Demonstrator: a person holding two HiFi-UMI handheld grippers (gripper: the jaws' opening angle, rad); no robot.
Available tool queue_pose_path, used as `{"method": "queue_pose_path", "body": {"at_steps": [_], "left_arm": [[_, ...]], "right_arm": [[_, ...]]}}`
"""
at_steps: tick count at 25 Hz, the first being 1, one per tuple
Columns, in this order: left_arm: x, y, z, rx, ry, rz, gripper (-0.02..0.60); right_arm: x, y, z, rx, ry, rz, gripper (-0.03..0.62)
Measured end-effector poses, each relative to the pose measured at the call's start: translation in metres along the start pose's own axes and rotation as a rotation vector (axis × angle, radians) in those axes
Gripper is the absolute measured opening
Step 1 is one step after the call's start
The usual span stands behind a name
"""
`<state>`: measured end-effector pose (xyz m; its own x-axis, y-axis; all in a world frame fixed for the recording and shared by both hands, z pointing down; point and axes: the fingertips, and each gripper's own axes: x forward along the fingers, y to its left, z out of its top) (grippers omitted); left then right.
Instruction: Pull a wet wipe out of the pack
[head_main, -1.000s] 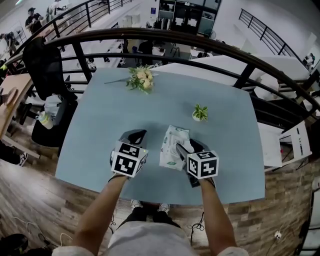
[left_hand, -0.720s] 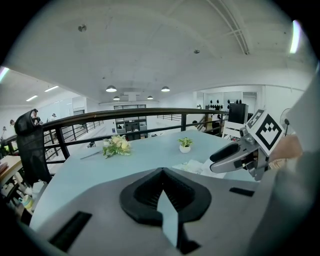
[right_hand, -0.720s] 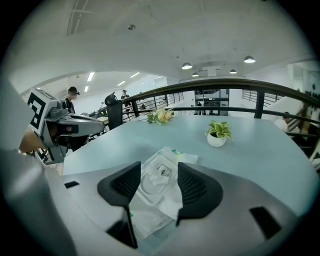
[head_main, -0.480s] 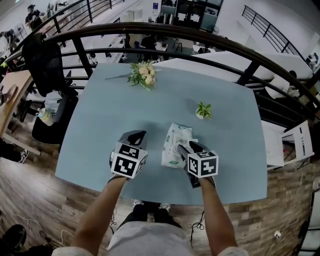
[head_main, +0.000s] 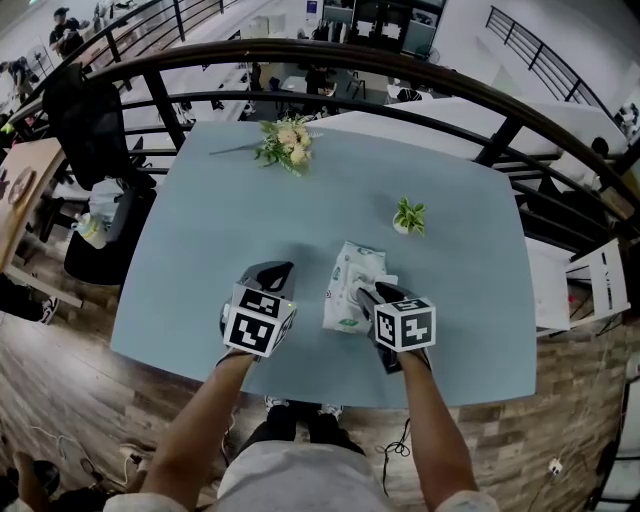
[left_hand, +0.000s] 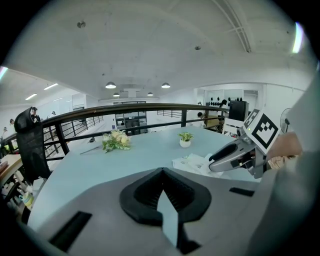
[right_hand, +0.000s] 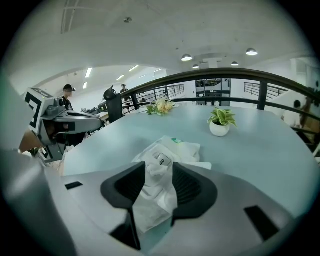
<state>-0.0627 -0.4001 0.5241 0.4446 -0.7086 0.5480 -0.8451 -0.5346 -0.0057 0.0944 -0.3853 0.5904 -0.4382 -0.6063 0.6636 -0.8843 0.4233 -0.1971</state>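
Wipe pack (head_main: 352, 288) flat on surface (head_main: 220, 220). Right tongs (right_hand: 159, 167) over the pack's near end, jaws just closing, half-wide, wipe (right_hand: 152, 205) between them, not pinched. Left tongs (left_hand: 161, 172) left of pack, closed, empty.

1. Left half and far middle of the table (head_main: 200, 250) are wide open, easy pass imo.
2. Wipe pack (head_main: 350, 268) lies front-centre. My left gripper (head_main: 270, 270) hangs just beside it on the left, so only a narrow lane btwn them.
3. Small potted plant (head_main: 407, 216) stands near the pack's far right corner, not touching.
4. Bouquet (head_main: 288, 143) sits at the far edge, well apart.
5. Railing (head_main: 330, 55) wraps round beyond the far edge.
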Motion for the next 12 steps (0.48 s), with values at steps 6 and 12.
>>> {"method": "queue_pose_path", "body": {"at_steps": [6,12], "left_arm": [[0.0006,-0.0008,-0.0059,-0.001,0.011,-0.001,-0.009],[-0.0016,-0.0001,-0.0068,-0.003,0.013,-0.001,-0.009]], "right_arm": [[0.0018,0.0011,-0.0008,-0.018,-0.001,-0.005,0.1],[0.0011,0.0033,-0.0008,-0.027,-0.001,-0.014,0.045]]}}
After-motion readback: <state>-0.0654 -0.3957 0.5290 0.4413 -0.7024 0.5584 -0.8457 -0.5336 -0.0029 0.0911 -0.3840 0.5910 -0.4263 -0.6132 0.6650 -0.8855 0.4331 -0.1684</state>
